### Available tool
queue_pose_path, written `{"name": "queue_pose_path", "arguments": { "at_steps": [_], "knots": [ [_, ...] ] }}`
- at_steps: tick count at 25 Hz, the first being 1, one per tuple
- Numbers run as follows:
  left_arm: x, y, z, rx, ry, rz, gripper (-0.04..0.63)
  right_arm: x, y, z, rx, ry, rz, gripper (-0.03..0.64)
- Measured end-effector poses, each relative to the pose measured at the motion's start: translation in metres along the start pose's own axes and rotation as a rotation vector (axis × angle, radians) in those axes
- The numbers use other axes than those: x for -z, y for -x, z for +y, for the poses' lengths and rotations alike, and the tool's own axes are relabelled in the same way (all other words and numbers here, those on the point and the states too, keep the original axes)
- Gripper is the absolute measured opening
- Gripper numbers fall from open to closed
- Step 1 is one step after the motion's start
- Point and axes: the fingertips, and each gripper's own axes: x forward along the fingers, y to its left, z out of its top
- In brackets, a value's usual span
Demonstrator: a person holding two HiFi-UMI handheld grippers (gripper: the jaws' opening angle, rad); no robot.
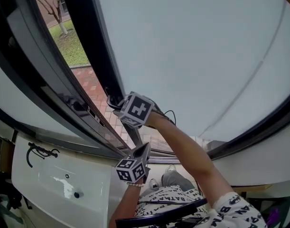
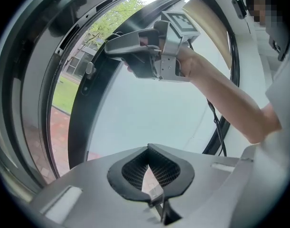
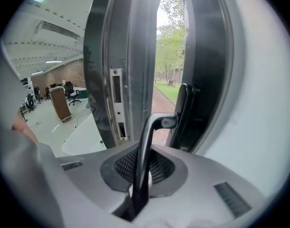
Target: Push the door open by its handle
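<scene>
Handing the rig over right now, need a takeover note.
Right gripper: shut on the dark metal lever handle.
Left gripper: shut, empty, held back below the right arm.
Dark-framed door with frosted white pane: ajar; a narrow gap shows grass and brick paving outside.
Done: handle gripped, door cracked open.
Left: push the door fully open by the handle.

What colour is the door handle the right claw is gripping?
Black, slightly glossy. The door handle shows best in the right gripper view.

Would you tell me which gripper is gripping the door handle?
The right gripper: its jaws clamp the dark metal lever handle; the left gripper holds nothing.
</scene>
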Motion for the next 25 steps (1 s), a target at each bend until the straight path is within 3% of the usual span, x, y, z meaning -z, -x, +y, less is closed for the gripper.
{"name": "queue_pose_path", "arguments": {
  "at_steps": [9, 15, 21, 25],
  "knots": [
    [0.001, -0.021, 0.005, -0.051, -0.018, 0.014, -0.017, 0.009, -0.008, -0.076, 0.049, -0.049, -0.004, 0.032],
    [-0.018, -0.041, 0.028, -0.168, -0.036, -0.003, -0.017, 0.013, -0.008, -0.141, 0.094, -0.11, -0.002, 0.029],
    [-0.036, -0.073, 0.055, -0.293, -0.056, 0.035, -0.017, 0.023, -0.006, -0.206, 0.14, -0.176, 0.001, 0.028],
    [-0.058, -0.099, 0.054, -0.325, -0.059, 0.025, -0.017, 0.036, 0.0, -0.252, 0.163, -0.244, -0.012, 0.025]
  ]
}}
